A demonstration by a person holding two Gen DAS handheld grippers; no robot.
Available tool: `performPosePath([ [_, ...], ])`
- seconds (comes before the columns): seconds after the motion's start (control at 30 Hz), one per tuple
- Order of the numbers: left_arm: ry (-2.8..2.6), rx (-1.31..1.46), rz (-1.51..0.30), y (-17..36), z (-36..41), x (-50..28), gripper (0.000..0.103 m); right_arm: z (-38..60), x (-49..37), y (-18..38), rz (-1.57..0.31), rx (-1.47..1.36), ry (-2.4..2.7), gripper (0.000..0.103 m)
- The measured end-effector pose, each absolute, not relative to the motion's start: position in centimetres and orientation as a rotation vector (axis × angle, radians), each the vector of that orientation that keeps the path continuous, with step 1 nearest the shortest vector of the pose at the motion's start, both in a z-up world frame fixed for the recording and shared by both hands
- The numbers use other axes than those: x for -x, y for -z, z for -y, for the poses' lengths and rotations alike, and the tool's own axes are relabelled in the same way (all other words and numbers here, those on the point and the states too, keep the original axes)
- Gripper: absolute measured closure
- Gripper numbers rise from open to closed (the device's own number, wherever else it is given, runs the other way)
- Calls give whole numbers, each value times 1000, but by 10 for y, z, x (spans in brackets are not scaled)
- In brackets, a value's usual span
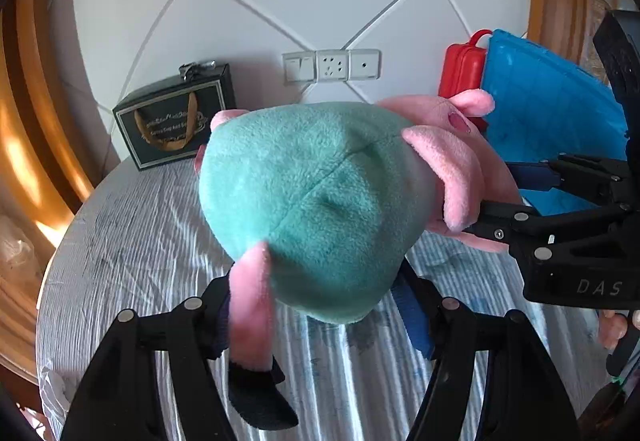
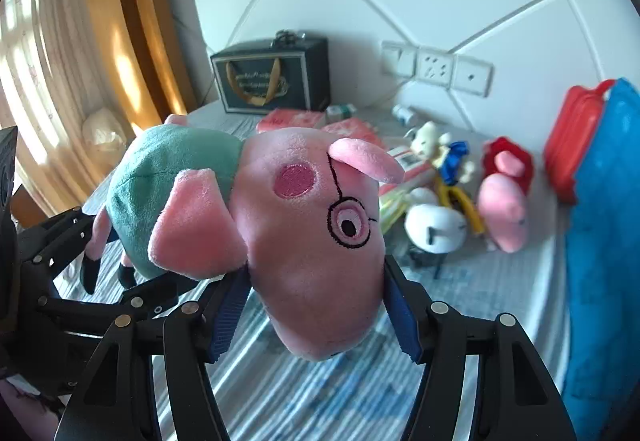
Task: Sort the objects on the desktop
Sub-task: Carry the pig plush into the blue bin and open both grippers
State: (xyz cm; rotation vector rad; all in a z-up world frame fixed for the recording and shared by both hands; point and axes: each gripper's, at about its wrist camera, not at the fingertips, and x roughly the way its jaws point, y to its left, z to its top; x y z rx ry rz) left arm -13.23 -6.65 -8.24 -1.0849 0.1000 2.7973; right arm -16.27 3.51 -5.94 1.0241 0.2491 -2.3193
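plush pig (image 2: pixel 312 241) held above striped worktop (image 2: pixel 320 393) | my left jaws (image 1: pixel 320 301) clamp green body, right jaws (image 2: pixel 316 313) pinch head | soft, light, squashy; grip bulk, not limbs

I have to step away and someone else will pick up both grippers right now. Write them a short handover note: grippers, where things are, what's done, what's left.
Left gripper: shut on the green body of the pig plush.
Right gripper: shut on the plush's pink head. Both carry it together, clear of the striped tablecloth.
Not yet sorted, in a heap on the table: small pig plush, white plush, pink packets, small bottle.
At the right edge: blue bin, red case.
Done: pig plush lifted.
Left: set it down in its place, then work through the heap.
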Motion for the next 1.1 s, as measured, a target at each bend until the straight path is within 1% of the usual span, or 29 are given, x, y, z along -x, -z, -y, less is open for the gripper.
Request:
performPosePath([
  [0.3, -2713, 768, -195, 11, -14, 84, 36, -124, 90, -17, -214, -852, 2558, 39],
  [0.5, -2604, 564, -247, -39, -90, 60, 36, -207, 42, -71, -137, -727, 2762, 40],
  [0.63, -2529, 457, -281, -64, -146, 42, 36, -260, 14, -97, -108, -649, 2881, 40],
  [0.87, -2424, 386, -320, -90, -228, 27, 36, -342, -20, -123, -60, -558, 3023, 40],
  [1.1, -2301, 418, -356, -103, -317, 29, 36, -425, -28, -132, 5, -547, 3139, 40],
])
